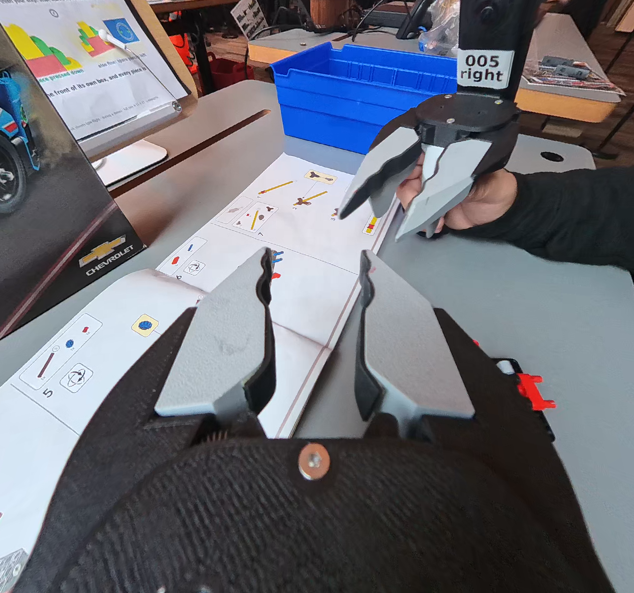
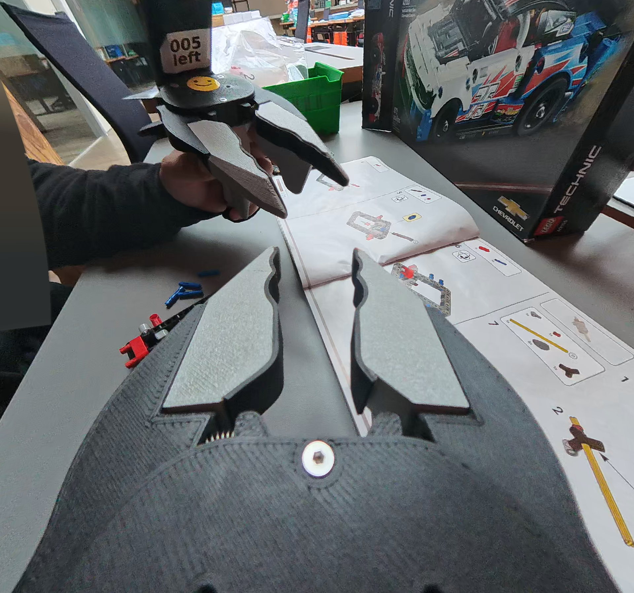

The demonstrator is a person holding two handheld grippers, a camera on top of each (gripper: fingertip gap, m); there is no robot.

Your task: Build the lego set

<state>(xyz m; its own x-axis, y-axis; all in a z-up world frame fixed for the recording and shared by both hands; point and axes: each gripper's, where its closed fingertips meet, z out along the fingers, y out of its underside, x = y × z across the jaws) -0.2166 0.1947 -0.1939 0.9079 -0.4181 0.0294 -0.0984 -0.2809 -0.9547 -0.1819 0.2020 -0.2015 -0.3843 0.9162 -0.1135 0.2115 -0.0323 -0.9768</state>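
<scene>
Grey table (image 2: 103, 353) carries the tall set box (image 2: 514, 96) at the far side, with the instruction booklet (image 2: 377, 233) lying open in front. Left gripper (image 1: 314, 254) and right gripper (image 2: 315, 252) both hover spread, empty. Small red-and-black lego assembly (image 2: 144, 339) and loose blue pins (image 2: 185, 290) lie left of the booklet.

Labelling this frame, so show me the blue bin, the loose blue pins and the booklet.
blue bin (image 1: 343, 106): left wrist view, its front wall.
blue pins (image 2: 183, 291): right wrist view, middle of the cluster.
booklet (image 2: 343, 233): right wrist view, bare part of the far page.
</scene>
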